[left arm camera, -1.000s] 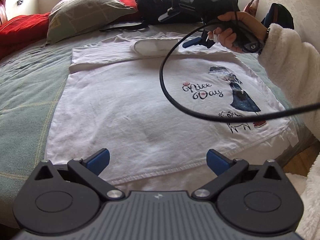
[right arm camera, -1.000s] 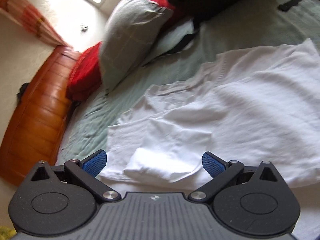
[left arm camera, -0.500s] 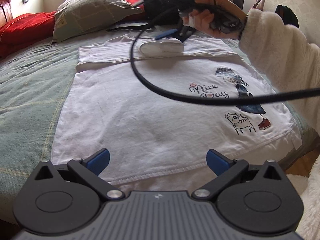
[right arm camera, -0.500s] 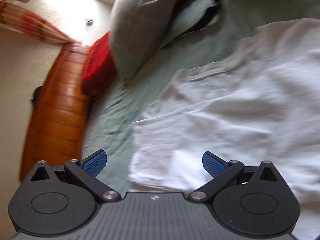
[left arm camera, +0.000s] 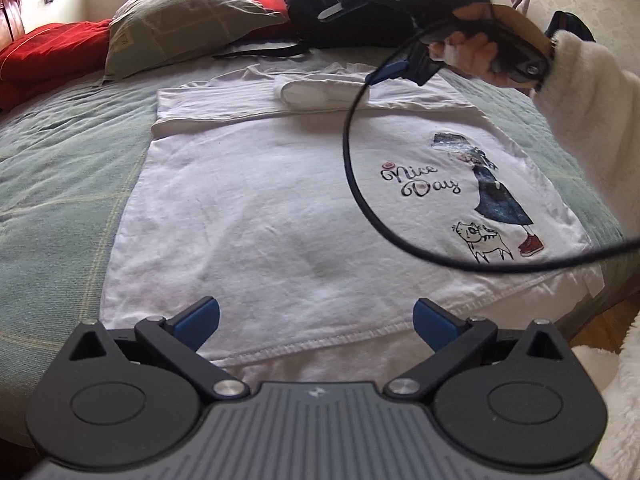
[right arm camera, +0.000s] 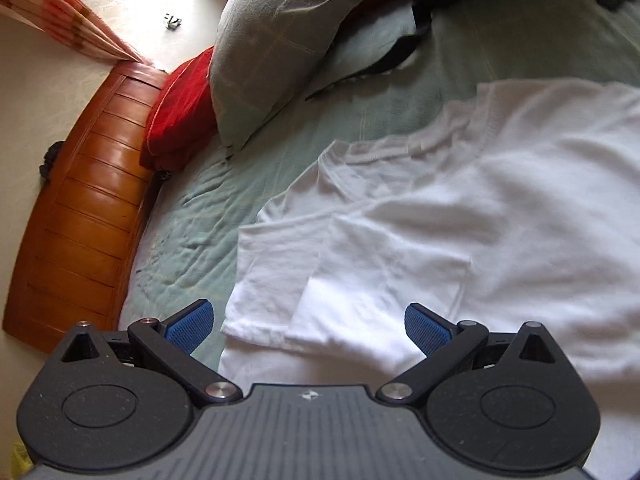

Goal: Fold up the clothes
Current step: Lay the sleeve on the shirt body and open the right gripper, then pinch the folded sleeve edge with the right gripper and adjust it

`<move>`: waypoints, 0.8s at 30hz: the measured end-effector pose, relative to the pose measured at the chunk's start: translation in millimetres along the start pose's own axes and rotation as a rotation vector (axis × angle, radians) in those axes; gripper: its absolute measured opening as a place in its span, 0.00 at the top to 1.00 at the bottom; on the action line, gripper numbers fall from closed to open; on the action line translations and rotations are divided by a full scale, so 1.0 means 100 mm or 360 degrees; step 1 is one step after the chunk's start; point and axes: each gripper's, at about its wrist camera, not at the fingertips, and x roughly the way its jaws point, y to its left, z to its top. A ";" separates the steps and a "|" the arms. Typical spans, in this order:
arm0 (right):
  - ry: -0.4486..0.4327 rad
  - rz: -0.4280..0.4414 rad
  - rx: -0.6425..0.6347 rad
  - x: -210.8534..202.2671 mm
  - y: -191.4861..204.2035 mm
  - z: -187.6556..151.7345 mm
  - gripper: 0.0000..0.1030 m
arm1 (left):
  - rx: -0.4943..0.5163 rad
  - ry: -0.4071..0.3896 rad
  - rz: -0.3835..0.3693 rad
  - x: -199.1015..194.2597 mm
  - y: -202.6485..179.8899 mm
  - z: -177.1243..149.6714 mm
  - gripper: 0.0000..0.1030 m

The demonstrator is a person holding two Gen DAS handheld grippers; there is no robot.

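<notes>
A white T-shirt [left arm camera: 280, 208] with a "Nice Day" print lies flat on the green bedspread [left arm camera: 60, 184], its far end folded over with a sleeve lying across it. My left gripper [left arm camera: 316, 318] is open, hovering over the near hem with nothing between its fingers. My right gripper [left arm camera: 394, 70], held in a hand with a fluffy white sleeve, hangs above the folded sleeve at the far end. In the right wrist view the right gripper [right arm camera: 306, 326] is open above the folded white sleeve [right arm camera: 360, 280], not touching it.
A grey-green pillow [left arm camera: 180, 28] and red cushion [left arm camera: 52, 52] lie at the far left, a black bag [left arm camera: 340, 12] behind the shirt. A black cable [left arm camera: 360, 184] loops over the shirt. The wooden headboard [right arm camera: 80, 208] curves along the bed's left. The bed edge drops off at right.
The right gripper swung left along the shirt's far end, then came back right and higher. The left gripper stayed over the near hem. Both stayed open.
</notes>
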 end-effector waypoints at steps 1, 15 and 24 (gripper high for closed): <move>0.0009 0.0033 -0.0008 -0.04 0.01 -0.07 0.00 | -0.0003 0.0004 0.0007 0.01 0.00 0.00 0.01; -0.0145 0.0061 0.0007 0.26 -0.01 -0.30 0.00 | -0.0036 0.0012 0.0032 -0.01 0.04 -0.04 0.01; -0.0337 0.0124 0.0249 0.02 -0.50 -0.17 0.00 | -0.0026 0.0025 0.0010 0.04 0.05 -0.03 0.01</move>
